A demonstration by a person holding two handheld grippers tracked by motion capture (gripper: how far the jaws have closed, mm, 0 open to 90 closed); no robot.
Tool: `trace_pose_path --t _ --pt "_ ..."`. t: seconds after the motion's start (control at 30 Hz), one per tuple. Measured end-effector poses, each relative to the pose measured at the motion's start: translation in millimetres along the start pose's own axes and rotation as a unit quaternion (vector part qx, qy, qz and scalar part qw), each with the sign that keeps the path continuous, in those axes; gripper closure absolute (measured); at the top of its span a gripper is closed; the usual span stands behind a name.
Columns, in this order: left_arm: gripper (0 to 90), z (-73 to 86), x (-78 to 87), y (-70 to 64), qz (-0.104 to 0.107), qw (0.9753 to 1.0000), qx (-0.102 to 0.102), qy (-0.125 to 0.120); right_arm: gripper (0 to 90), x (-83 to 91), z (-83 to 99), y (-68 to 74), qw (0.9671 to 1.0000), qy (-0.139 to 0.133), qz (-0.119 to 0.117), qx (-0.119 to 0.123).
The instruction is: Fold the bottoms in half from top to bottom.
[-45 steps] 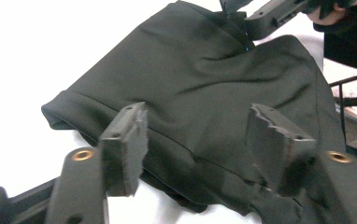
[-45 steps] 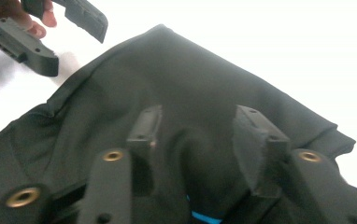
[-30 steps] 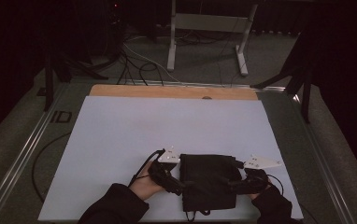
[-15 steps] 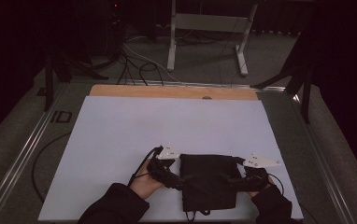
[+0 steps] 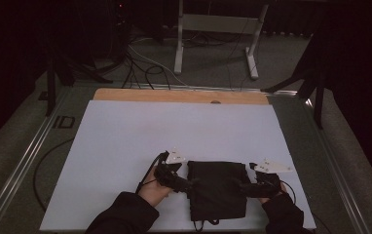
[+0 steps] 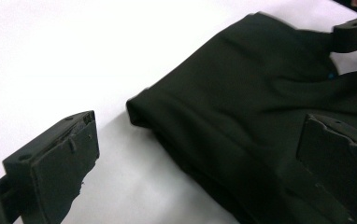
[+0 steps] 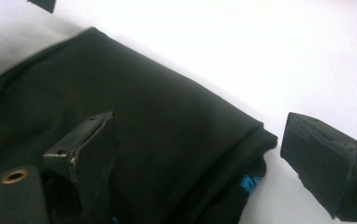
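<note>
High view: folded black cloth (image 5: 218, 187) lies at the near edge of the white mat (image 5: 174, 131); left gripper (image 5: 186, 184) at its left edge, right gripper (image 5: 242, 187) at its right edge.
Left gripper view: jaws wide, straddling the cloth's edge (image 6: 260, 116).
Right gripper view: jaws wide, one over the cloth (image 7: 158, 126), the other just off its corner.

One folded black garment (image 5: 218, 187) lay on tabletop (image 5: 174, 131), near edge. One small blue tag (image 7: 248, 183) showed at its corner. Two grippers were present: left gripper (image 5: 186, 184), right gripper (image 5: 242, 186), each with two black fingers (image 6: 64, 158). Two grey three-cornered plates (image 5: 176, 156) topped them. One white sheet covered tabletop.
</note>
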State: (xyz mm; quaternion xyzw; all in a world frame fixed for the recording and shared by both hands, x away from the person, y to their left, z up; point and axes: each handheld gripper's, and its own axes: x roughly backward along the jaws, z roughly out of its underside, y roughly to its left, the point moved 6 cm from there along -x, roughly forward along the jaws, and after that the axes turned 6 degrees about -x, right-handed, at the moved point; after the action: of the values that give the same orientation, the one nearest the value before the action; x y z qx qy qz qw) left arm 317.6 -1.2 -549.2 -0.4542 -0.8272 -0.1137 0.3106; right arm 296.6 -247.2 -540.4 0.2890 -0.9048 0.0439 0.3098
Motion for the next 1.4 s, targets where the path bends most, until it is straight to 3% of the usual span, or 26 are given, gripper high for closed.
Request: trace_pose_path --t 0.1,0.17,0.27,0.33,0.5,0.73,0.93,1.07,1.2,1.4 --pt "0.5 2.3 -5.0 1.6 0.003 0.9999 0.011 0.004 9.5 -3.6 2.6 -0.3 1.0 0.006 0.005 -0.004" --pt "0.5 2.9 -8.8 1.5 0.016 0.9997 0.015 0.01 9.0 -6.3 4.1 -0.4 0.9999 0.011 0.012 -0.004" --pt "0.5 5.6 -13.0 1.2 0.026 0.9983 0.028 0.044 9.0 -9.5 6.5 -2.1 0.9996 0.016 0.023 -0.009" --pt "0.5 5.8 -14.6 1.8 0.028 0.9985 0.034 0.033 9.0 -11.0 8.3 -4.6 0.9994 0.015 0.022 -0.02" --pt "0.5 8.7 -18.7 1.2 0.019 0.9988 0.01 0.043 9.0 -16.7 14.8 -9.7 0.9987 0.028 0.024 -0.036" --pt "4.2 13.3 -24.9 1.2 0.016 0.9981 0.017 0.056 9.0 -23.4 18.3 -10.7 0.9976 0.045 0.025 -0.047" --pt "12.7 15.1 -27.5 -1.1 0.015 0.998 0.021 0.057 9.0 -26.3 22.1 -12.0 0.9962 0.06 0.031 -0.056" --pt "19.9 14.3 -28.5 -4.4 0.028 0.9978 0.025 0.055 9.0 -27.8 23.7 -12.4 0.9961 0.065 0.031 -0.051" --pt "24.3 13.5 -29.9 -8.2 0.023 0.9978 0.024 0.057 9.2 -30.3 26.2 -10.2 0.9951 0.078 0.025 -0.055" --pt "36.9 10.8 -32.1 -13.0 0.038 0.9969 0.03 0.062 14.2 -29.3 26.5 -7.8 0.9945 0.086 0.03 -0.05"
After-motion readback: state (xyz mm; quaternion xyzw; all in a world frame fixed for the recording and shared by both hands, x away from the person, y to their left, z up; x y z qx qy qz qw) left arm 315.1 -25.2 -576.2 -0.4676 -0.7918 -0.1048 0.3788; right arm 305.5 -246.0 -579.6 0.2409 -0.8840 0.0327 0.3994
